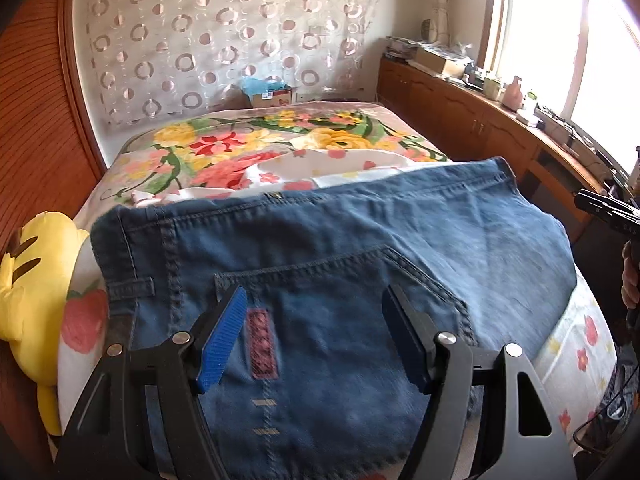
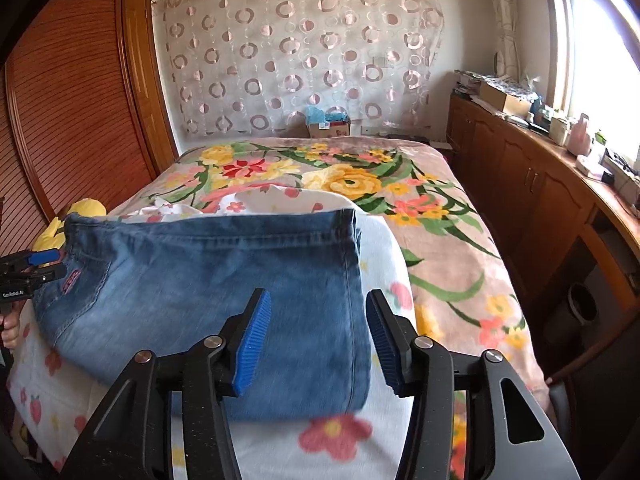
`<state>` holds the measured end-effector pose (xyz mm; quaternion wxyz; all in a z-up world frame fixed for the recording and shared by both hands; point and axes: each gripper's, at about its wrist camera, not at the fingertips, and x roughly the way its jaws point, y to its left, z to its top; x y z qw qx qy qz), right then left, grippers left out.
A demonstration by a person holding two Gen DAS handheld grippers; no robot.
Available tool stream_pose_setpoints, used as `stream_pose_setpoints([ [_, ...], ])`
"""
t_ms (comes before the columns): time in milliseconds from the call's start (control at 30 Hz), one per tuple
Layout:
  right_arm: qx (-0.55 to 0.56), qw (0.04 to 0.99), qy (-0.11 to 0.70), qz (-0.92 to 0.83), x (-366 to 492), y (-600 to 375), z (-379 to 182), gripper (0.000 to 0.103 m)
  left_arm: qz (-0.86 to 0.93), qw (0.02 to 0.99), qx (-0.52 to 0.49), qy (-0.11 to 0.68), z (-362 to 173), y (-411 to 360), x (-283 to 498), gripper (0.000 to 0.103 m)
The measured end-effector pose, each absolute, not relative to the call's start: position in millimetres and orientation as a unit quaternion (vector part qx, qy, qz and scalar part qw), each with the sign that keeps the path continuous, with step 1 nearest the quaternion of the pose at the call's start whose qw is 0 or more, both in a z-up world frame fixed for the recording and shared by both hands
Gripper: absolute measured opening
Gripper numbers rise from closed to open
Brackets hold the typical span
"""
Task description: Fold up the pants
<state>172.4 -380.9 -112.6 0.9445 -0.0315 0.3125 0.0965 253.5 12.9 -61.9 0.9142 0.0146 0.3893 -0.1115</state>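
Both grippers are hanging open over the folded jeans [image 1: 320, 232], gripping nothing. Left gripper [image 1: 316, 336] is hovering above the back pocket [image 1: 340, 300]. Right gripper [image 2: 318, 340] is sitting over the hem end.

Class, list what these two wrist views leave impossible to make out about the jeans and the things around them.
- Jeans: near end cut off by the left wrist view's bottom edge and the left hand-held gripper.
- Underside of the jeans: hidden by the denim in both views.
- Yellow plush toy: cut off by the left wrist view's edge.
- Red pocket patch: too blurred to read.
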Motion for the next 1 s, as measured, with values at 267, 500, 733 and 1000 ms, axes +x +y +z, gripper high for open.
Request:
stream_pose_setpoints([
  [267,-0.025,0.943,0.323,0.079,161,-387,-123,0.054,-0.106,0.916,0.017,0.386,-65,15,209,0.071],
  [500,-0.027,0.929,0.364,0.068,187,-388,-148,0.057,-0.077,0.918,0.009,0.39,-72,42,178,0.071],
  [733,-0.028,0.917,0.39,0.078,212,-373,-155,0.057,-0.055,0.919,0.0,0.391,-78,61,157,0.071],
  [1000,-0.032,0.911,0.398,0.098,226,-364,-161,0.054,-0.034,0.919,-0.012,0.392,-80,81,145,0.071],
])
